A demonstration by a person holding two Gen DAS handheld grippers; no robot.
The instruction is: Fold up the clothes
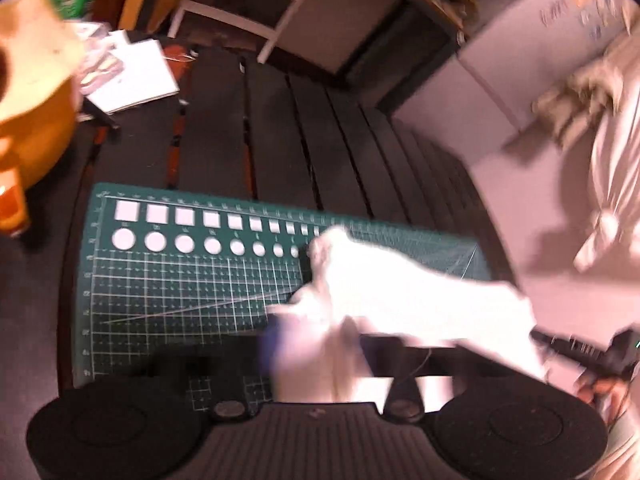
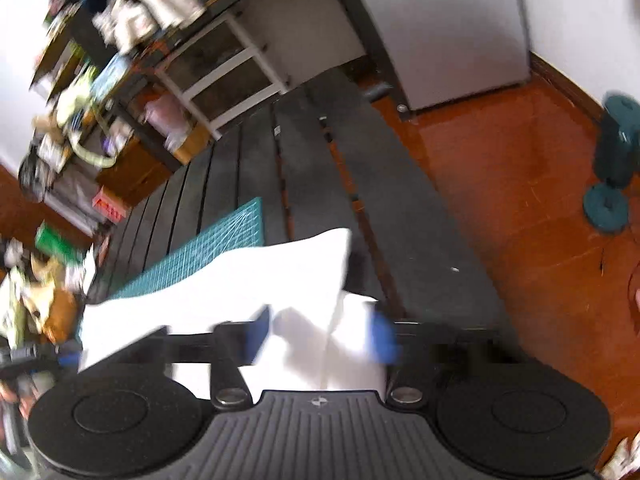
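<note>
White cloth (image 1: 400, 292) was stretched lengthwise past the green mat's (image 1: 180, 280) right end. Left gripper (image 1: 326, 344) and right gripper (image 2: 322, 336) were spread apart around its ends, apparently unclamped.

Worktop (image 1: 280, 140): a cutting mat (image 1: 180, 288) lies on its near left part. A cloth (image 1: 400, 292) covers the mat's right end and extends right onto the bare slats. The cloth's near part sits between the fingers (image 2: 256, 332) of the right gripper (image 2: 320, 336). Papers (image 1: 136, 76) lie at the far left corner. Behind the far edge stands a shelf unit (image 1: 280, 12), with a cabinet (image 1: 500, 72) to its right. A fan (image 2: 612, 168) stands on the floor (image 2: 500, 160), well right of the worktop.
</note>
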